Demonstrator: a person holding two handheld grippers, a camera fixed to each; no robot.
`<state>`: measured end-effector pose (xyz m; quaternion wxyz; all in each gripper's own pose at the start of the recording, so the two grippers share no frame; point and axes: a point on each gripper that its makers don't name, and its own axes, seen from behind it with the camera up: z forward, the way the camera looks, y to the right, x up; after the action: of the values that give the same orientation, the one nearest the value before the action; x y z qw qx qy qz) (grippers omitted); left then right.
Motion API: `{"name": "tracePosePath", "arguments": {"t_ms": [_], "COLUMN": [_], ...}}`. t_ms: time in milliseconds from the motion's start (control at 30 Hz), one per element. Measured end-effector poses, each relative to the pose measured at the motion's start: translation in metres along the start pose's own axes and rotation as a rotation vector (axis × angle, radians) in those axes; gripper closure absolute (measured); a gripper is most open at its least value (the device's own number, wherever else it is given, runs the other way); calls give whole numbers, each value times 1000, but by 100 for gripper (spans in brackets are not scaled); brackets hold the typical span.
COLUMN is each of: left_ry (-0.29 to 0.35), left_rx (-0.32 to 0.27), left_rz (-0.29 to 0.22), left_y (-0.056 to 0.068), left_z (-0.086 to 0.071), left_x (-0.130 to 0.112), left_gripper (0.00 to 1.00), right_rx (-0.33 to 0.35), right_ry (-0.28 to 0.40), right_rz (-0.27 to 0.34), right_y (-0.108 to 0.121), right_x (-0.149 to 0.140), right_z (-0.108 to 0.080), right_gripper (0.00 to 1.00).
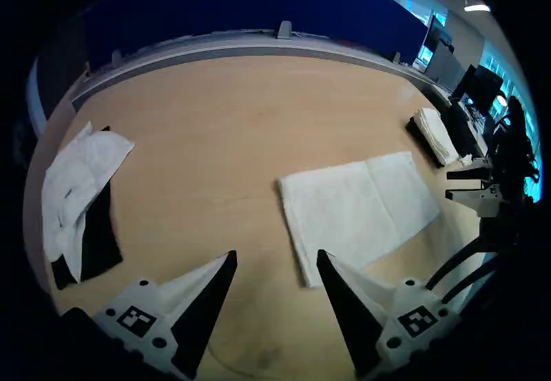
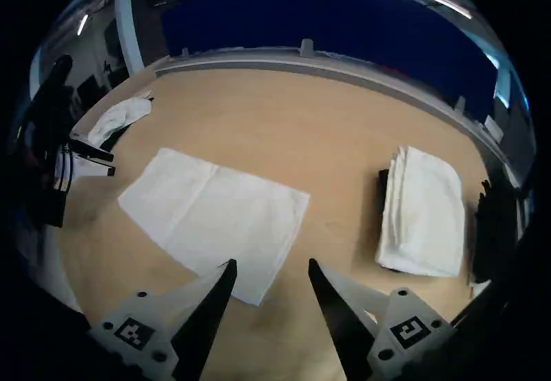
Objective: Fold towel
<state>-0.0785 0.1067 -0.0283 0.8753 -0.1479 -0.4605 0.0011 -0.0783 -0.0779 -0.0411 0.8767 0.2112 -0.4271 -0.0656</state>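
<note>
- Cloths (image 1: 72,181), white and crumpled, lie on a black mat (image 1: 100,236) well to the left of the towel (image 1: 358,209), as seen in the left gripper view.
- Left gripper (image 1: 275,258) hangs over the wooden table (image 1: 227,126) at the towel's near left corner. Its fingers stand wide apart with nothing between them. The right-hand tip overlaps the towel's near edge, and I cannot tell whether it touches the fabric.
- The towel itself lies spread flat on the table, white, with one crease line running across its middle.
- A stack of folded towels (image 1: 436,134) sits past the towel's right end, apart from it, on something dark.
- Behind the towel, a blue partition (image 1: 255,2) runs along the table's far edge.
- Right gripper (image 2: 271,269), in the right gripper view, hovers at the towel's near right corner. Its fingers are also spread wide and hold nothing. The left-hand tip lies over the towel's near edge, and the other tip is over bare wood just beside the towel.
</note>
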Motion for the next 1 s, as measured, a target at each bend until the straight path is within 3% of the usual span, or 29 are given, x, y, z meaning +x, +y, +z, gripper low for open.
{"name": "tracePosePath", "arguments": {"t_ms": [400, 700, 1000], "left_ry": [3, 30, 36], "left_rx": [38, 103, 179], "left_rz": [-43, -56, -120], "left_y": [-6, -25, -46], "left_z": [-21, -46, -81], "left_x": [-32, -43, -76], "left_gripper": [14, 14, 15], "right_rx": [15, 80, 131], "right_ry": [-2, -51, -105], "right_rz": [-12, -113, -194], "right_y": [-6, -17, -21], "right_x": [-9, -23, -31], "right_z": [-9, -7, 1], "right_gripper": [20, 19, 19]}}
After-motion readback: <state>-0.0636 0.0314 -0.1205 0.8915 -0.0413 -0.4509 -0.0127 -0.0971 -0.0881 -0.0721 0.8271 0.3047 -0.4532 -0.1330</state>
